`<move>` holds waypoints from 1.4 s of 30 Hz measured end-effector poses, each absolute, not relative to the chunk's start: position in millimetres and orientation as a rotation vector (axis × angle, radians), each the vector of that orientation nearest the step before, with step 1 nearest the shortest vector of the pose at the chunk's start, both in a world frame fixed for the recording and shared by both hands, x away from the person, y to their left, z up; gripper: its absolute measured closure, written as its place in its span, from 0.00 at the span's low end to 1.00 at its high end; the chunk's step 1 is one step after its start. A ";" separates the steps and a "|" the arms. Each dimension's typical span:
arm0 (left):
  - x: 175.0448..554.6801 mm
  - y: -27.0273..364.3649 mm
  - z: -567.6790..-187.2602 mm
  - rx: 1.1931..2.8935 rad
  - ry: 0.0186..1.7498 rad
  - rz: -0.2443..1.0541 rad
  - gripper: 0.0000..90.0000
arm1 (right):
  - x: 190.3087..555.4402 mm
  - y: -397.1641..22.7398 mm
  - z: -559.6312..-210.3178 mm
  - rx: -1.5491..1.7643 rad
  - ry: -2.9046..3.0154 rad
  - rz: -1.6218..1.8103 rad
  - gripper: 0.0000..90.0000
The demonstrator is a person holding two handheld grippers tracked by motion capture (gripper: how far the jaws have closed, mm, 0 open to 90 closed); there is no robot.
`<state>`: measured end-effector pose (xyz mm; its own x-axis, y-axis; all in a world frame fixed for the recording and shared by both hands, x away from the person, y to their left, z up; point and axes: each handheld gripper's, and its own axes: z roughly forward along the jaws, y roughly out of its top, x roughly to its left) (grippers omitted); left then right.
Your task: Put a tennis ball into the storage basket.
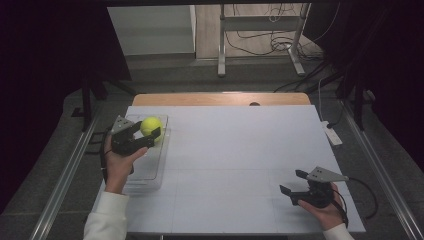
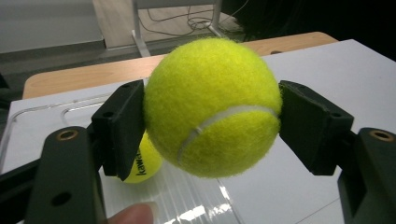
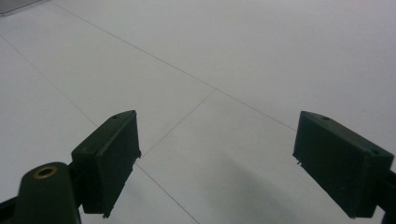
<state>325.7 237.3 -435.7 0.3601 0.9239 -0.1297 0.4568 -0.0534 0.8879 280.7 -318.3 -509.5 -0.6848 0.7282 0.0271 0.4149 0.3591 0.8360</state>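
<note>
A yellow tennis ball (image 1: pixel 150 125) (image 2: pixel 212 107) sits clamped between the black jaws of my left gripper (image 1: pixel 145 128) (image 2: pixel 210 116), held above a clear plastic tray (image 1: pixel 155 167) at the table's left. A second yellow ball (image 2: pixel 142 161) with dark lettering lies in the tray below, mostly hidden by the left jaw. My right gripper (image 1: pixel 294 182) (image 3: pixel 217 158) rests at the front right of the white table, jaws wide apart with nothing between them.
The white tabletop (image 1: pixel 235 155) stretches between the two hands. Behind it runs a wooden edge (image 1: pixel 220 98), then a floor with a metal stand (image 1: pixel 260 45) and cables. A white power strip (image 1: pixel 331 132) lies at the table's right edge.
</note>
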 end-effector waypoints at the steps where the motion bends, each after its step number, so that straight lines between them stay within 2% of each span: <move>1: 325.5 240.3 -436.4 1.670 1.254 0.622 0.31 | 280.7 -318.4 -509.6 1.005 2.278 1.248 0.16; 29: 327.4 272.2 -447.8 1.628 1.403 0.642 0.31 | 281.1 -317.7 -510.1 1.002 2.279 1.250 0.16; 42: 329.1 279.5 -455.7 1.663 1.461 0.637 0.31 | 281.0 -317.9 -509.9 1.003 2.279 1.250 0.16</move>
